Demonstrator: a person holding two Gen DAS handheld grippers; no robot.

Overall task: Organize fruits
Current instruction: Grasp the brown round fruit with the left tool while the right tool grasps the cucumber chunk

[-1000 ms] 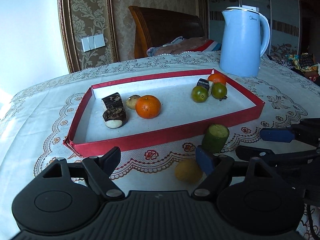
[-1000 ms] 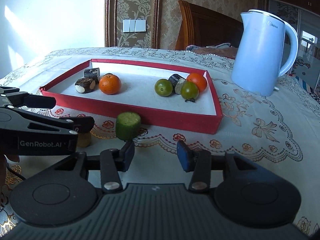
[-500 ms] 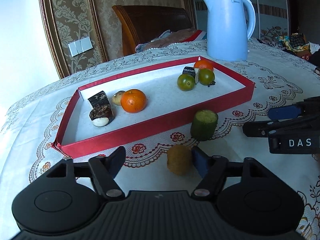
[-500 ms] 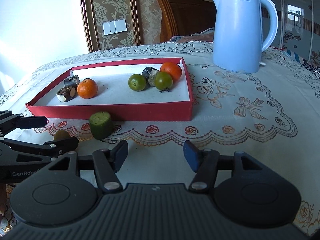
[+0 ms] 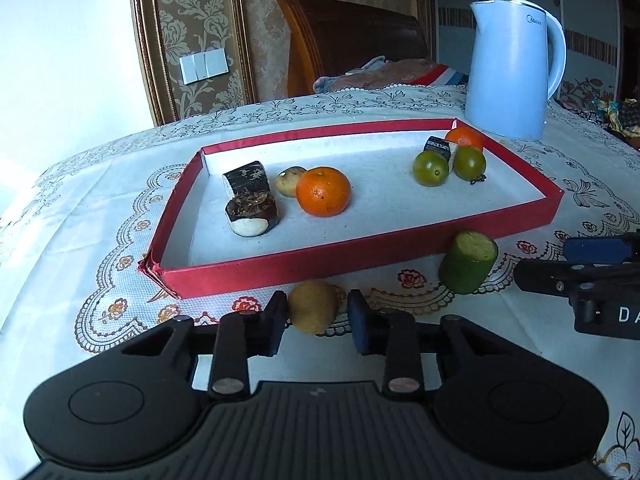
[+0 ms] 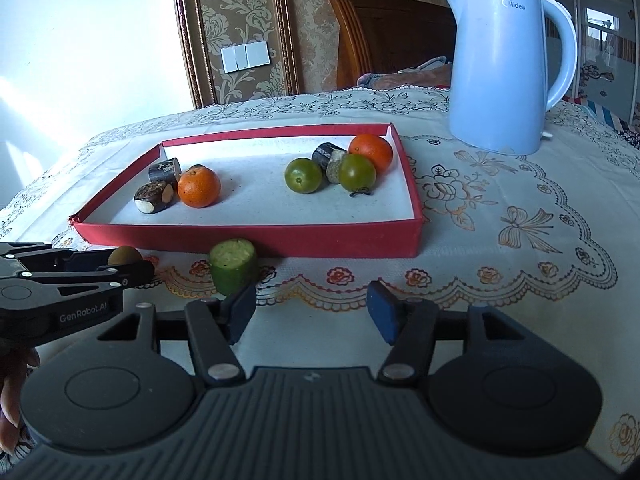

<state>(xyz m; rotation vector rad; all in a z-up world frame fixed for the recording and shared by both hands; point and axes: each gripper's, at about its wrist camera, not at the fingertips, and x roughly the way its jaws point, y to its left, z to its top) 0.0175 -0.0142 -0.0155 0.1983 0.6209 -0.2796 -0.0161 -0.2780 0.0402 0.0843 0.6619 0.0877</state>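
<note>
Low over the tablecloth (image 5: 80,208), looking forward and slightly down along each gripper's fingers. Left view close behind the red tray (image 5: 360,252); right view further right. Shared: tray, blue kettle (image 6: 500,76), green cylinder (image 6: 234,266).

Bare bench (image 6: 500,288) is seen right of the green cylinder (image 6: 233,266). The red tray's (image 6: 256,236) front wall blocks the forward path. The tray's middle floor is unoccupied between fruit clusters. The kettle (image 6: 504,80) obstructs the far right.
</note>
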